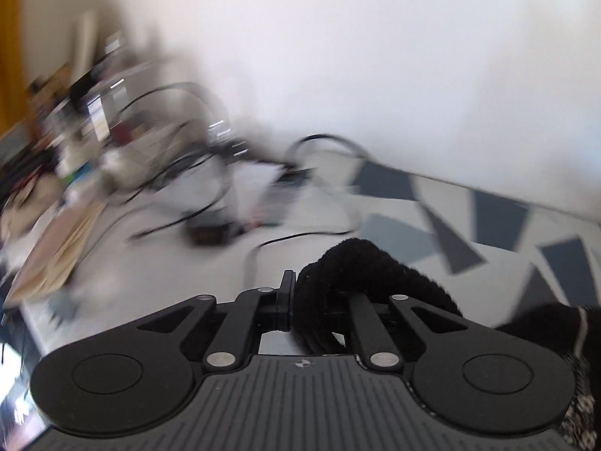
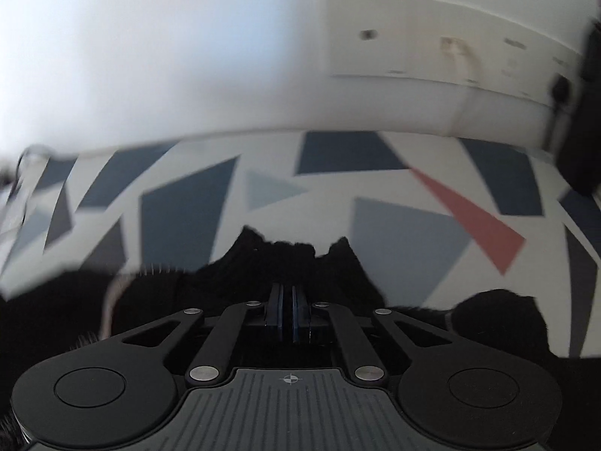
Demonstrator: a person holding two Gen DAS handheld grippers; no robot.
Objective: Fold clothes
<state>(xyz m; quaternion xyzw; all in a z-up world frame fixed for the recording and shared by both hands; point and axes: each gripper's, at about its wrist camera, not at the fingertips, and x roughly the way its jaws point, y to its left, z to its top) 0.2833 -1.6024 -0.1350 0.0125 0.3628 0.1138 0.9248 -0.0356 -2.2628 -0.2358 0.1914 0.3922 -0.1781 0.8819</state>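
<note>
1. Your left gripper: jaws drawn together, clenched on a roll of the black fuzzy garment. The cloth bunches over the right finger, loops up above the fingertips and trails off to the lower right, where a patterned black-and-white trim shows at the frame edge. Only the left finger stands clear of the fabric.

2. Behind your left gripper: a pale surface with a blurred tangle of black cables, a small dark box and a stack of flat brown boards at far left. Detail is too smeared to name further.

3. To the right of that: a sheet printed with blue and grey angular shapes, running up to a plain white wall.

4. Your right gripper: jaws pressed together with only a thin sliver between the blue pads, pinching the same black garment, which lies heaped around and ahead of the fingertips and spreads to both lower sides of the view.

5. Beyond your right gripper: the patterned sheet with one red wedge at right, then the white wall and a pale panel.
</note>
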